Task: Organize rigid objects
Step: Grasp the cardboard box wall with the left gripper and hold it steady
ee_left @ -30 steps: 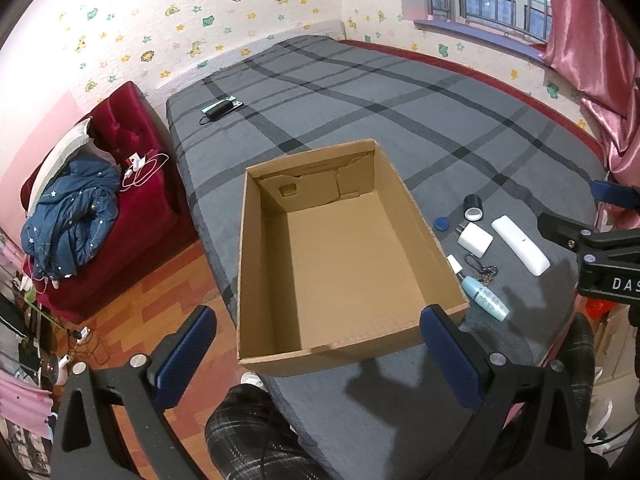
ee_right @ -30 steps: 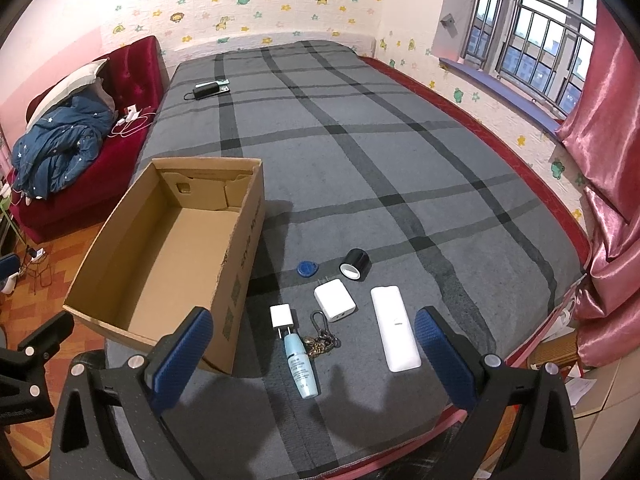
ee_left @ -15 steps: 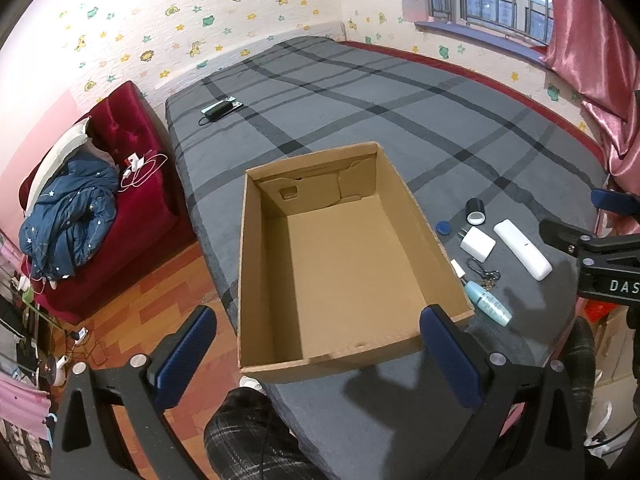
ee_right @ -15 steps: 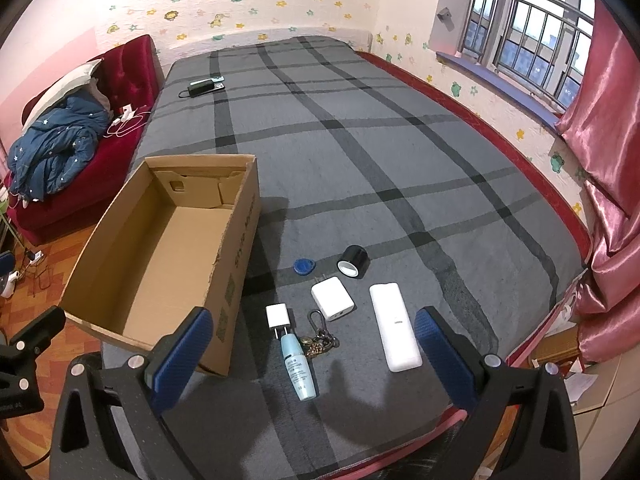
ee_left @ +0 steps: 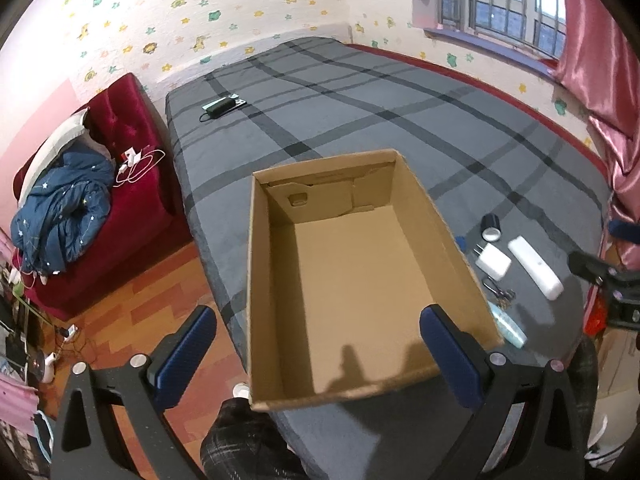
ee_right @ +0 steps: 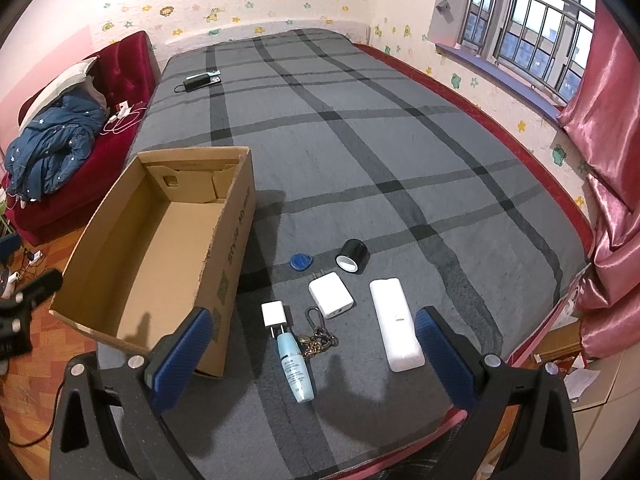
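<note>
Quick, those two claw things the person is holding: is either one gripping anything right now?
Left gripper: open, holding nothing, above the cardboard box.
Right gripper: open, holding nothing, above the small items on the bed.

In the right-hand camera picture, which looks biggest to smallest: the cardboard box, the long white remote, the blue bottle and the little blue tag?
1. Box, by far.
2. Remote.
3. Bottle, only slightly smaller and somewhat nearer the camera, so this order is unsure.
4. Tag, clearly smallest.
</note>
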{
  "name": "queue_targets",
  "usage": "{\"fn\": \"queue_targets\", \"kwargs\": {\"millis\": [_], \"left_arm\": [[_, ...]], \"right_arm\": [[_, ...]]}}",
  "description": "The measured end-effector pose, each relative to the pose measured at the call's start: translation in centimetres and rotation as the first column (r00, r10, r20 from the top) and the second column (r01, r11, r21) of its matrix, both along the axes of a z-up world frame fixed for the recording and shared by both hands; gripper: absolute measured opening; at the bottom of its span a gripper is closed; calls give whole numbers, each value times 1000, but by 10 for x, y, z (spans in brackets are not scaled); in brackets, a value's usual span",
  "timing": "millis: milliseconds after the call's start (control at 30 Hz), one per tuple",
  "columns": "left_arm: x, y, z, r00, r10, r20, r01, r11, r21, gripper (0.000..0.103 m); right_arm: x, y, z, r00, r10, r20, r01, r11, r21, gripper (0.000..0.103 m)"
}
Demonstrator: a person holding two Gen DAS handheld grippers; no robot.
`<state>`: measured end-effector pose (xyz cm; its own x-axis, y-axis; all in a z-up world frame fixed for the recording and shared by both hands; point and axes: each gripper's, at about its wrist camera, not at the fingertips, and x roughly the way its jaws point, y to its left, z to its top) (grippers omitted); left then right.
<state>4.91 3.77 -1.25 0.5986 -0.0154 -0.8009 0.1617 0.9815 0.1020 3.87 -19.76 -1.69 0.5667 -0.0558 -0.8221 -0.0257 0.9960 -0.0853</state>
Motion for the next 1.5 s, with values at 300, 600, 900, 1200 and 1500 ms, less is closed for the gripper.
{"fn": "queue_targets", "kwargs": {"millis": [300,600,900,1200,1500], "left_arm": [[34,16,-21,999,-8,39,6,999,53,103],[74,35,-53,999,23,26,-25,997,78,103],[103,54,-80,997,73,-26,-72,997,33,97],[118,59,-102,989,58,-135,-64,997,-42,20],[119,60,-105,986,64,-153,-77,994,-77,15]], "right_arm": [[4,-4,-6,1000,-7,-17,7,1000,5,103],[8,-7,-10,1000,-12,-26,12,1000,6,103],[10,-9,-14,999,-17,-37,17,1000,5,103],[13,-10,-17,999,-21,-43,21,1000,3,103],[13,-11,-18,999,-23,-44,23,1000,2,103]]}}
